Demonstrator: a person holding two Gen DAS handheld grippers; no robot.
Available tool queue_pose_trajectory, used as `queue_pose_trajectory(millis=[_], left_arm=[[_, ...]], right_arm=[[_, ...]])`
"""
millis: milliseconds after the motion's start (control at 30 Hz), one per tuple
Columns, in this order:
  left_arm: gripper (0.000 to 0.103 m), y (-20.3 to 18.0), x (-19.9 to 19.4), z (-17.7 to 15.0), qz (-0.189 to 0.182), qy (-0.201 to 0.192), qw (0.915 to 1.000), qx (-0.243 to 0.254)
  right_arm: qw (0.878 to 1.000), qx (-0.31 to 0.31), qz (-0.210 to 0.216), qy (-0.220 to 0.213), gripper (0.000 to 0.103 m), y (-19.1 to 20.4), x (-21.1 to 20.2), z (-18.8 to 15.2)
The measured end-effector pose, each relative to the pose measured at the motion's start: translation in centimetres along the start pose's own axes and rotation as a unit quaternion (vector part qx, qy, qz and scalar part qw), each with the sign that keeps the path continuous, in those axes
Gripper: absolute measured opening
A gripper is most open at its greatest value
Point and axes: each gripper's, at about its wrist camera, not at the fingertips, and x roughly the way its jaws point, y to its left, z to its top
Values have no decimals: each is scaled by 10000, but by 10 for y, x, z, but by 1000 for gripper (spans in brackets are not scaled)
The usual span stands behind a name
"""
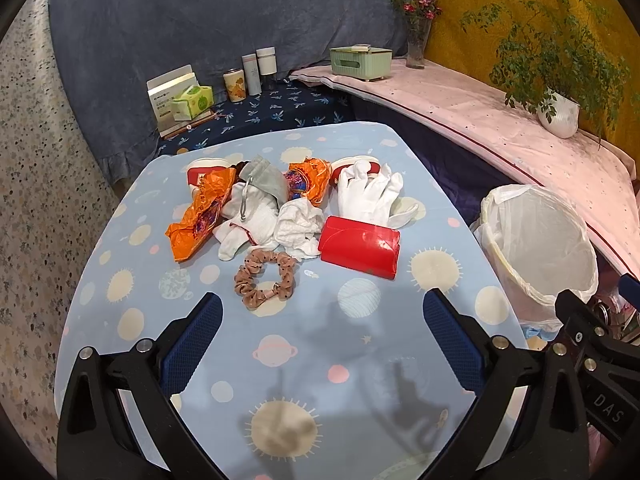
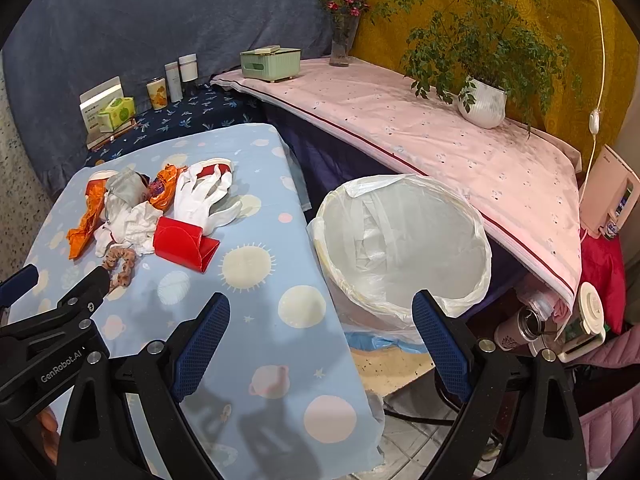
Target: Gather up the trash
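Left wrist view
Left gripper (image 1: 322, 314): jaws spread wide, nothing between them, hovering above the blue patterned tablecloth (image 1: 360, 360).
Trash pile: orange wrapper (image 1: 200, 212), crumpled white tissue (image 1: 298, 224) and red box (image 1: 360, 246) lie together mid-table, touching or overlapping.
Other items: brown scrunchie (image 1: 265, 278) just in front of the pile; white gloves (image 1: 372, 192) behind the red box.
Bin (image 1: 536, 248): white-lined, beside the table's right edge.

Right wrist view
Right gripper (image 2: 321, 318): jaws wide apart, empty, over the gap between table edge and bin (image 2: 404, 240).
Bin contents: looks like liner only, though its bottom is hard to read.
Pile: red box (image 2: 184, 244) well left of the bin.
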Motion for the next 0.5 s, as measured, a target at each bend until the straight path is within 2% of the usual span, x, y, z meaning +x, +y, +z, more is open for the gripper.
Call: queue_pose_trajectory(millis=[500], left_arm=[[96, -2, -2, 1, -39, -10, 10000, 30]], right_arm=[[9999, 39, -100, -9, 89, -4, -2, 2]])
